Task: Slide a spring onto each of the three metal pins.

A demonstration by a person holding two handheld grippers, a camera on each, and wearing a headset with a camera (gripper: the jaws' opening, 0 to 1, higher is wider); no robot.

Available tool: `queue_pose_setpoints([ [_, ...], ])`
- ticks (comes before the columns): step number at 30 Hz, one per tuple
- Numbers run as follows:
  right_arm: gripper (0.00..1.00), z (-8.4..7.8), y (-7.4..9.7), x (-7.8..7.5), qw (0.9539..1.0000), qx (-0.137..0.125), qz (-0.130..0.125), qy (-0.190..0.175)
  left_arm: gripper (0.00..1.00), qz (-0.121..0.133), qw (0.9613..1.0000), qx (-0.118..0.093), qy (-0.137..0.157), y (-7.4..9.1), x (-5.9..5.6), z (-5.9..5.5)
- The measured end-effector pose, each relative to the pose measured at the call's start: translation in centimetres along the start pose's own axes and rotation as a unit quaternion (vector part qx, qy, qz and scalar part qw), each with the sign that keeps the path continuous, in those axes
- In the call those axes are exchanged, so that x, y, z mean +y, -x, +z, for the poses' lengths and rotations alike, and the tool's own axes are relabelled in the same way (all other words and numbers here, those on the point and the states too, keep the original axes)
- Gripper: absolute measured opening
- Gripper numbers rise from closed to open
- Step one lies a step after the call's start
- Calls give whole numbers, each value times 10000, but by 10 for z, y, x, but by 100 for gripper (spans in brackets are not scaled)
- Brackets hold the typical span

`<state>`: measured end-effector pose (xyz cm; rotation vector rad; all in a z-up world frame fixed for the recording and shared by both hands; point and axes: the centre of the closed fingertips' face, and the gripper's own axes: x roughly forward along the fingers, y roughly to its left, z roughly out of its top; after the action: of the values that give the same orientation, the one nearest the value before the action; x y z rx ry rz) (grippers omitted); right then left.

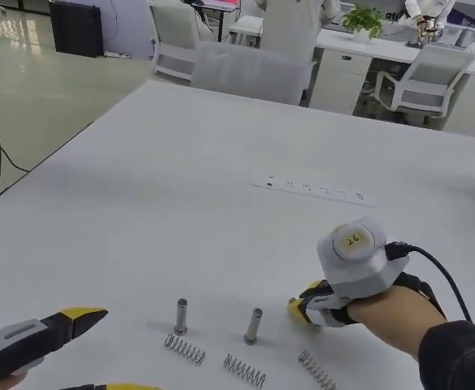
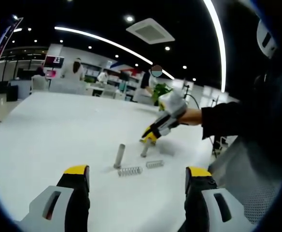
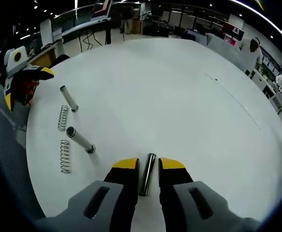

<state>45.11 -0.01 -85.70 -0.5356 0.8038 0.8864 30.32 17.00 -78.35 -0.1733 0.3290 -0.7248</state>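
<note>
My yellow-tipped grey right gripper (image 3: 147, 166) has its jaws close on either side of a short silver metal pin (image 3: 147, 176) standing on the white table (image 3: 179, 96); I cannot tell whether they pinch it. My left gripper (image 2: 137, 171) hangs wide open. Three coiled wire springs (image 1: 244, 370) lie just beside the pins.

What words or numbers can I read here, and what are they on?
None reads clearly.
The yellow round sticker on the right gripper: dark marks, too blurred.
The socket strip in the table: tiny marks, too small.
The screen in the background: too blurred.
</note>
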Motion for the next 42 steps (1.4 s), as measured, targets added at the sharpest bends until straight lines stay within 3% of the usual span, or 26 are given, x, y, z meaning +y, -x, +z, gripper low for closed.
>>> queue_pose_setpoints([
  [14,9,-2,-6,-1,9998,154,2,-88,77,-9,10000,-1,30,0,0,0],
  [30,5,-1,-8,-3,9979,316,85,-564,76,-9,10000,14,40,0,-1,0],
  [42,5,2,0,0,9964,99,12,-842,74,-10,10000,3,43,-1,-1,1],
])
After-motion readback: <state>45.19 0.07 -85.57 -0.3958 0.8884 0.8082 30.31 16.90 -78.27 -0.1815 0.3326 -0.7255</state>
